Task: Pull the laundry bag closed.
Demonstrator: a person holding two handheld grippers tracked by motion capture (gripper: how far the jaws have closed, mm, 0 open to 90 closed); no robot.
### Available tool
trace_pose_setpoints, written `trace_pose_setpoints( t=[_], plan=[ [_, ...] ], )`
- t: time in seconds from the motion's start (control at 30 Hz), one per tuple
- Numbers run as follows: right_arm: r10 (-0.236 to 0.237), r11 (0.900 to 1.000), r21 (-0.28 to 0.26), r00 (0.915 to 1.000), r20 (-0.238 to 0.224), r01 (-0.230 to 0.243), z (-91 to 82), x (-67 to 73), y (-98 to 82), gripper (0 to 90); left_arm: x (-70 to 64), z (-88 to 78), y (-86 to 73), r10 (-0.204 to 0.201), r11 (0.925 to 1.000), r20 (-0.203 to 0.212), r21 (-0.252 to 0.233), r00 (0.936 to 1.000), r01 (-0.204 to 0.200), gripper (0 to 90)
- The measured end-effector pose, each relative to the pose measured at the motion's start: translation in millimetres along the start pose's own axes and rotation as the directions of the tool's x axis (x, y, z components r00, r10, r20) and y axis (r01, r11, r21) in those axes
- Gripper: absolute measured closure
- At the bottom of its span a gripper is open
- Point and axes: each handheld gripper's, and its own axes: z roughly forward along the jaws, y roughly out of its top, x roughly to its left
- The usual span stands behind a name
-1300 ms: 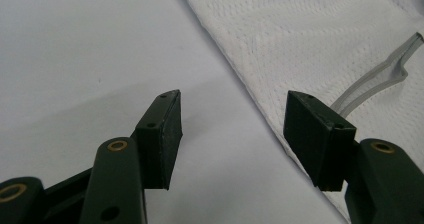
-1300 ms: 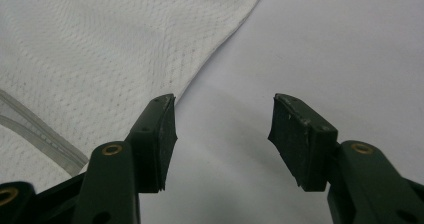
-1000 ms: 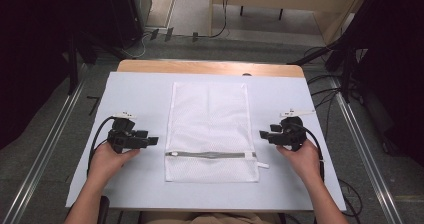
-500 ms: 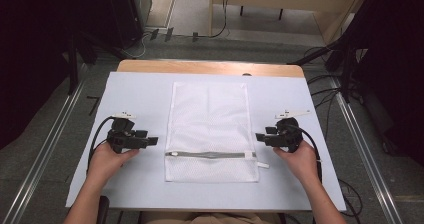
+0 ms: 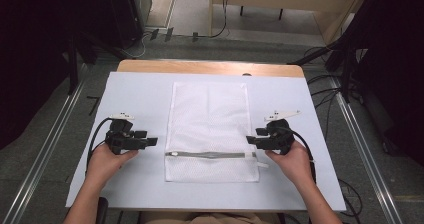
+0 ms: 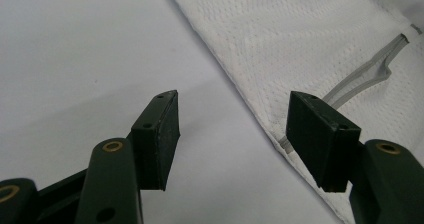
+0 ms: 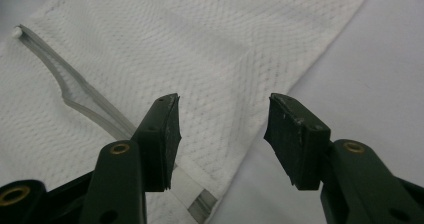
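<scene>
White mesh zippered laundry bag (image 5: 210, 129) flat on worktop (image 5: 140, 91) | left tongs (image 5: 150, 141) at 9 o'clock, right tongs (image 5: 251, 139) at 3 o'clock — both wide open, empty; right's jaws have just been closing | risk: pinching one mesh layer — bag bunches.

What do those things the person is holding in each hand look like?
Each hand holds a black tool: the left tool and the right tool. Each has two blocky black jaws with brass-coloured rivets, a small pale plate on top and a trailing black cable. The forearms are bare, with no sleeves.
</scene>
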Motion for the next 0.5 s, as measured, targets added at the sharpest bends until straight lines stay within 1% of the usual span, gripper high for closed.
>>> trace_pose_setpoints(
  t=[0.07, 0.2, 0.27, 0.3, 0.33, 0.43, 0.47, 0.5],
  plan=[
    [-0.006, 1.0, 0.002, 1.0, -0.005, 0.006, 0.2, 2.0, 1.0, 48.8, -0.1, -1.1, -0.9, 0.003, 1.0, -0.003, 0.004, 1.0, -0.003, 38.7],
    [-0.013, 1.0, 0.009, 0.9998, -0.018, 0.013, 2.2, 11.3, 4.5, 49.8, -1.7, -3.2, -2.7, 0.003, 1.0, -0.005, -0.001, 1.0, -0.003, 38.7],
    [-0.027, 1.0, 0.014, 0.9992, -0.03, 0.028, 5.2, 17.4, 6.9, 50.1, -2.4, -4.2, -3.4, 0.006, 1.0, -0.006, -0.002, 1.0, -0.006, 38.7],
    [-0.027, 1.0, 0.014, 0.9992, -0.03, 0.028, 5.2, 17.4, 6.9, 50.1, -2.6, -4.6, -3.9, 0.006, 1.0, -0.007, 0.0, 1.0, -0.006, 38.7],
    [-0.035, 0.999, 0.019, 0.9988, -0.035, 0.036, 7.3, 21.6, 8.5, 50.4, -2.8, -4.9, -4.3, 0.004, 1.0, -0.008, 0.001, 1.0, -0.004, 38.7],
    [-0.034, 0.999, 0.02, 0.9984, -0.045, 0.034, 9.1, 24.8, 10.1, 50.6, -3.3, -6.1, -5.8, 0.004, 1.0, -0.007, -0.002, 1.0, -0.004, 38.8],
    [-0.037, 0.999, 0.022, 0.998, -0.051, 0.038, 10.6, 28.1, 11.8, 52.2, -3.5, -6.7, -6.2, 0.002, 1.0, -0.009, -0.002, 1.0, -0.002, 38.8],
    [-0.037, 0.999, 0.022, 0.998, -0.051, 0.038, 10.6, 28.1, 11.8, 52.2, -3.6, -7.2, -6.5, 0.002, 1.0, -0.01, -0.001, 0.9999, -0.002, 38.8]
  ],
)
